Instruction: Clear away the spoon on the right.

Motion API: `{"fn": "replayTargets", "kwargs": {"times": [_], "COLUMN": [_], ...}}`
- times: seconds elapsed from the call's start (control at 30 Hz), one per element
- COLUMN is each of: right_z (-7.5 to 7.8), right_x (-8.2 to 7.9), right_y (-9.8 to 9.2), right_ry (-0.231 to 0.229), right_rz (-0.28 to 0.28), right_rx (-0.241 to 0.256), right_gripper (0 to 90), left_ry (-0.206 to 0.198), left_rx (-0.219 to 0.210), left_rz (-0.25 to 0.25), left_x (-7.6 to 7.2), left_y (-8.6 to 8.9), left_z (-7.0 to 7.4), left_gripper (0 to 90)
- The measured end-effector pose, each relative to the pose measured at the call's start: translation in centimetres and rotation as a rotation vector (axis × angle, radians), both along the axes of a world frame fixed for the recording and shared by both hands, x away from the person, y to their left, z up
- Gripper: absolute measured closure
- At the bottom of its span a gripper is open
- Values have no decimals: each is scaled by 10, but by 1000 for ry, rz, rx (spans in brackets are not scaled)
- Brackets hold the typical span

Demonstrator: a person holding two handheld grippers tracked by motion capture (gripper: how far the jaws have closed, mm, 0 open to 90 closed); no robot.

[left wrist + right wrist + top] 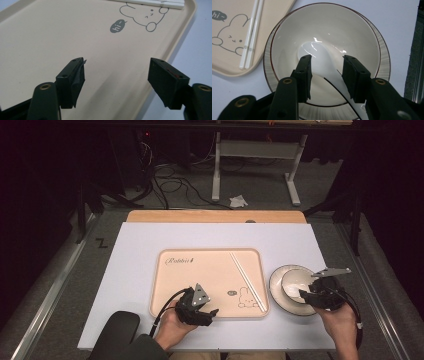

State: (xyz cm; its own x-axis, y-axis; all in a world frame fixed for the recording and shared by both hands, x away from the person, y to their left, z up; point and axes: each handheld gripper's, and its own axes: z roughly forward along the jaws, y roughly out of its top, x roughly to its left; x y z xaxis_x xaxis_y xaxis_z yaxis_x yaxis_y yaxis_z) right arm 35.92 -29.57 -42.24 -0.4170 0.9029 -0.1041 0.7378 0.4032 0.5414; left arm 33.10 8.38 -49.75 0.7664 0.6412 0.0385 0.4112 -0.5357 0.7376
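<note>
Surface: pale blue-white surface (140, 270), dark room behind it.
Tray: beige tray (175, 285) with a rabbit drawing and white chopsticks (247, 280) at its right side.
Left tongs (116, 75): I hold them spread above the tray's near edge, pinching nothing.
Bowl: white bowl (324, 32) on a striped plate (268, 55), just right of the tray.
Spoon: white spoon (317, 53) lies inside the bowl.
Right tongs (325, 72): spread, one jaw on each side of the spoon handle, not closed on it.
</note>
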Motion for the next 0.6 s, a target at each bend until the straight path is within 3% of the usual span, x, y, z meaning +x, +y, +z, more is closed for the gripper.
{"fn": "replayTargets", "kwargs": {"times": [0.1, 0.43, 0.6], "right_z": [-1, -7, -11], "right_x": [2, 7, 15], "right_y": [-4, -8, -6], "right_ry": [-23, 31, 60], "right_rz": [2, -5, 13], "right_rx": [11, -48, -43], "right_gripper": [602, 621, 638], "left_ry": [-6, -18, -10], "left_rx": [0, -1, -9], "left_rz": [1, 11, 14], "left_x": [0, -5, -10], "left_y": [0, 2, 6], "left_z": [0, 2, 3], "left_gripper": [303, 303, 304]}}
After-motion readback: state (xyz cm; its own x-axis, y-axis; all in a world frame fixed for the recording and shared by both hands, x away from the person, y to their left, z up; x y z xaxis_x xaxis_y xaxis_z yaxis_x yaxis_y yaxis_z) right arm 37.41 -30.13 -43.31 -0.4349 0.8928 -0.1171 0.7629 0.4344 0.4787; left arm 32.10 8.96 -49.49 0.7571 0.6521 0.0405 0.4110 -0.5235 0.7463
